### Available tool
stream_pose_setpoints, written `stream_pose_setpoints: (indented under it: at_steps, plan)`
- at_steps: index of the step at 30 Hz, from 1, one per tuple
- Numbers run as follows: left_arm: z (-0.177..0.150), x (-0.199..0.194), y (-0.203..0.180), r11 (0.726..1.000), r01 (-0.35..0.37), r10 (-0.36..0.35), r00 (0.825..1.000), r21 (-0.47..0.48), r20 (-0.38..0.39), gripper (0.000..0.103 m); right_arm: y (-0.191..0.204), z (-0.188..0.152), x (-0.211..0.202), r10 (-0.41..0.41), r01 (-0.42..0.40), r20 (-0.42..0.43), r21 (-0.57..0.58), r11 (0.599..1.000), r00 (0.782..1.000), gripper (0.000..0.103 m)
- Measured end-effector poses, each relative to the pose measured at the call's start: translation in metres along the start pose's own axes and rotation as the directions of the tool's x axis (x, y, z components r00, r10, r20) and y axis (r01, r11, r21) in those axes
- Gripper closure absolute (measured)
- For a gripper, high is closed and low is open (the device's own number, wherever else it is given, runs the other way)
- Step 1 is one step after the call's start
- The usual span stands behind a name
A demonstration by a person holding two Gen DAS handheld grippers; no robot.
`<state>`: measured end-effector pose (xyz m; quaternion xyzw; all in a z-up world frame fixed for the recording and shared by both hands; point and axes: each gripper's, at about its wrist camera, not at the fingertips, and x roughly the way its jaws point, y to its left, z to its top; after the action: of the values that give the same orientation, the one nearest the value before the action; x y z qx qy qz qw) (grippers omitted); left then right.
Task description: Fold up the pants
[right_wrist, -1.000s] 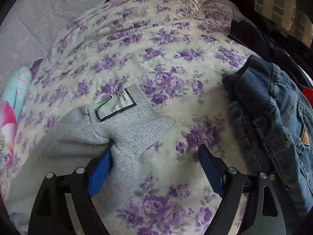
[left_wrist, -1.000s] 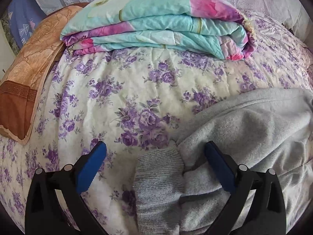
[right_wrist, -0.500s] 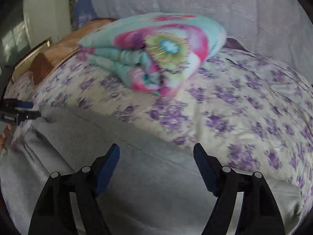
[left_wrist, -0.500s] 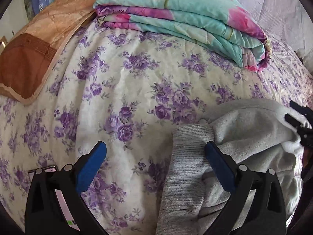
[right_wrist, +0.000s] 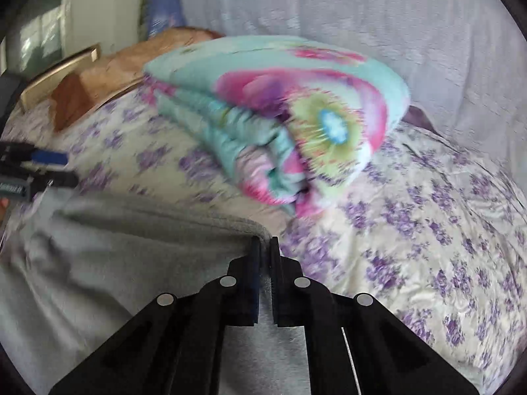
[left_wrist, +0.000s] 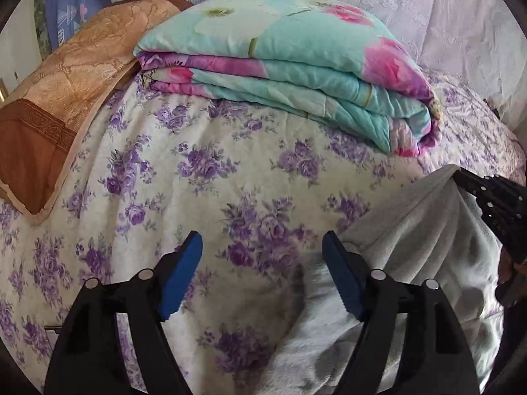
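Observation:
The grey sweatpants (left_wrist: 411, 247) lie on the floral bedspread at the lower right of the left wrist view. My left gripper (left_wrist: 262, 270) is open with blue pads, and its right pad rests at the cloth's left edge. My right gripper (right_wrist: 265, 247) is shut on the upper edge of the grey pants (right_wrist: 125, 247) and lifts it off the bed. It also shows in the left wrist view (left_wrist: 461, 174), pinching that corner at the right. The left gripper (right_wrist: 42, 164) shows at the left edge of the right wrist view.
A folded teal and pink floral quilt (left_wrist: 296, 75) lies at the back of the bed. A brown and tan pillow (left_wrist: 59, 98) lies at the back left. The purple-flowered bedspread (left_wrist: 197, 171) covers the bed, with a pale curtain (left_wrist: 428, 16) behind.
My right gripper has closed on the pants' edge and raised it. My left gripper has swung left, so the ribbed cuff is out of its view; its jaws stay open.

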<state>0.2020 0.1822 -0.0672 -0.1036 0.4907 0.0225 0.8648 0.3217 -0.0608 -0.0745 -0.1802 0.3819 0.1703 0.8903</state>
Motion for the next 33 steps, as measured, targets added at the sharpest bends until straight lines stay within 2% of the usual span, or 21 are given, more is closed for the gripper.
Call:
stream_pose_setpoints:
  at_steps: [2,3,5,6,8,10,12,13,14,15,17,18,20,21,23,24,27,28,30,31,33]
  plan:
    - [0.003,0.007,0.003,0.998,0.044,-0.046,0.998,-0.037,-0.036,0.018,0.010,-0.013,0.036,0.037,-0.042,-0.155,-0.032,0.999,0.987,0.093]
    - [0.001,0.008,0.003,0.997,0.059,-0.061,0.997,-0.045,-0.044,0.018,0.018,-0.020,0.038,-0.019,0.008,-0.118,-0.094,0.996,0.993,0.093]
    - [-0.004,0.010,0.001,0.994,0.101,-0.103,0.993,-0.038,-0.059,0.016,0.023,-0.023,0.025,-0.116,0.102,-0.070,-0.179,0.978,0.991,0.067]
    - [-0.007,0.011,-0.001,0.993,0.118,-0.119,0.990,-0.018,-0.074,0.012,0.014,-0.023,0.015,-0.080,0.070,-0.065,-0.152,0.986,0.995,0.061]
    - [-0.013,0.013,-0.009,0.994,0.099,-0.095,0.991,0.039,-0.096,0.008,-0.012,-0.026,-0.011,0.048,-0.050,-0.035,-0.067,0.996,0.998,0.033]
    - [-0.014,0.017,-0.014,0.994,0.074,-0.067,0.994,0.082,-0.087,0.005,-0.031,-0.034,-0.031,-0.001,0.001,-0.012,-0.062,0.998,1.000,0.016]
    - [-0.014,0.025,-0.017,0.992,0.098,-0.091,0.992,0.083,-0.083,0.004,-0.056,-0.051,-0.043,-0.076,0.074,-0.027,-0.070,0.995,0.997,0.011]
    - [-0.014,0.034,-0.021,0.991,0.110,-0.102,0.988,0.073,-0.113,0.004,-0.066,-0.058,-0.045,-0.114,0.111,-0.048,-0.061,0.992,0.992,0.010]
    - [-0.014,0.041,-0.027,0.990,0.127,-0.117,0.982,0.064,-0.146,0.017,-0.081,-0.068,-0.045,-0.158,0.155,-0.075,-0.047,0.987,0.985,0.010]
    - [-0.014,0.043,-0.034,0.987,0.144,-0.131,0.979,0.074,-0.158,0.038,-0.095,-0.077,-0.043,-0.197,0.195,-0.098,-0.033,0.980,0.975,0.009]
    - [-0.014,0.035,-0.054,0.975,0.125,-0.103,0.987,0.186,-0.122,0.044,-0.124,-0.092,-0.038,-0.237,0.238,-0.132,-0.009,0.971,0.962,0.009]
    - [-0.017,0.032,-0.065,0.958,0.099,-0.076,0.993,0.269,-0.095,0.049,-0.138,-0.098,-0.034,-0.230,0.234,-0.149,0.008,0.972,0.962,0.009]
    - [-0.027,0.033,-0.079,0.916,0.041,-0.020,0.998,0.400,-0.056,0.051,-0.157,-0.106,-0.023,-0.163,0.176,-0.179,0.056,0.983,0.970,0.009]
    - [-0.030,0.034,-0.082,0.906,0.029,-0.011,0.999,0.423,-0.044,0.051,-0.160,-0.108,-0.017,-0.118,0.134,-0.191,0.071,0.988,0.974,0.009]
    - [-0.027,0.034,-0.081,0.914,0.041,-0.025,0.999,0.403,-0.045,0.052,-0.156,-0.109,-0.010,-0.025,0.038,-0.189,0.064,0.997,0.982,0.009]
    - [-0.024,0.034,-0.078,0.921,0.059,-0.041,0.998,0.384,-0.054,0.052,-0.146,-0.109,-0.007,-0.007,0.015,-0.178,0.041,0.999,0.984,0.009]
    - [-0.011,0.040,-0.063,0.954,0.124,-0.102,0.990,0.273,-0.094,0.052,-0.130,-0.105,0.010,-0.030,0.029,-0.200,-0.009,1.000,0.979,0.009]
    - [-0.008,0.043,-0.057,0.963,0.135,-0.112,0.988,0.234,-0.109,0.052,-0.127,-0.104,0.017,-0.033,0.031,-0.211,-0.013,0.999,0.977,0.013]
    - [-0.007,0.048,-0.054,0.969,0.139,-0.116,0.986,0.202,-0.122,0.052,-0.123,-0.100,0.020,0.019,-0.019,-0.202,0.003,1.000,0.979,0.033]
    - [-0.008,0.047,-0.055,0.970,0.138,-0.117,0.987,0.200,-0.114,0.052,-0.118,-0.098,0.018,0.037,-0.040,-0.195,-0.012,0.999,0.980,0.061]
    - [-0.009,0.043,-0.054,0.973,0.131,-0.113,0.988,0.192,-0.101,0.052,-0.109,-0.093,0.011,0.010,-0.023,-0.180,-0.067,0.997,0.984,0.090]
